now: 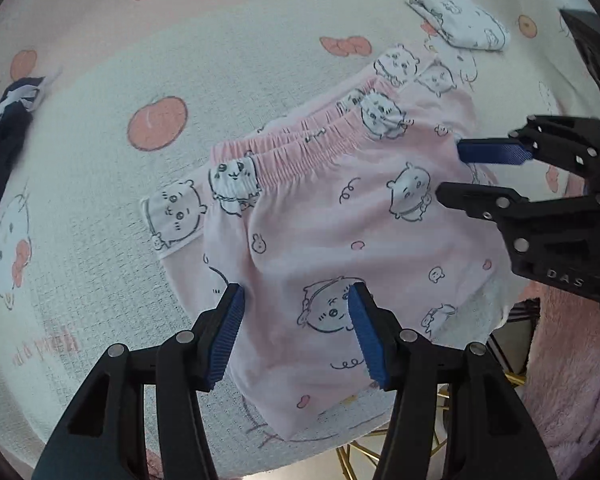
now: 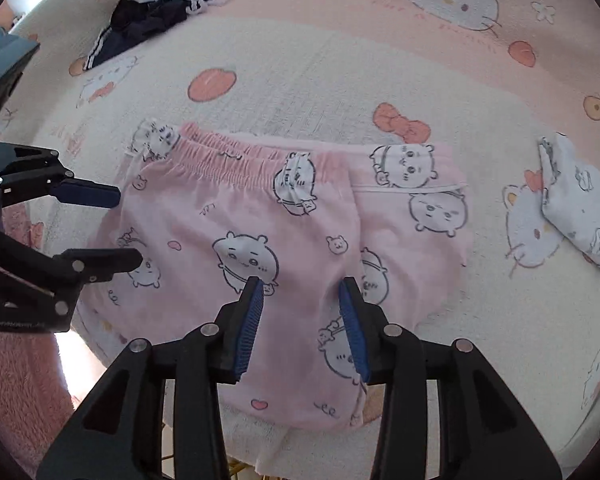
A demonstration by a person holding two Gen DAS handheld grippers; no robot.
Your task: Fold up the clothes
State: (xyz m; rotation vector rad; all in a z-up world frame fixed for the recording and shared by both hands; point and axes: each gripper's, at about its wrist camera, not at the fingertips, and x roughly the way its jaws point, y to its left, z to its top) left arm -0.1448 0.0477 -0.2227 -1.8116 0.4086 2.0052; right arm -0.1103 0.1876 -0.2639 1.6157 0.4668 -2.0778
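Pink shorts [image 1: 340, 220] [image 2: 260, 220] with a cartoon animal print lie folded on the bedspread, elastic waistband on the far side. My left gripper [image 1: 296, 296] points down over their near edge, open, with only cloth showing below the gap between its blue pads. In the right wrist view the left gripper [image 2: 128, 227] stands at the left edge of the shorts. My right gripper [image 2: 301, 286] hovers open over the middle of the shorts, pads apart and pressing on nothing. The left wrist view shows the right gripper [image 1: 452, 172] at the right side of the shorts.
A small folded white printed garment [image 1: 464, 22] [image 2: 580, 200] lies to one side. A crumpled dark navy garment [image 1: 4, 132] [image 2: 152, 16] lies on the other side. The cream and pink cat-print bedspread [image 1: 100, 200] [image 2: 320, 72] ends near the shorts, with pink fluffy fabric [image 1: 572, 360] [image 2: 16, 380] beyond.
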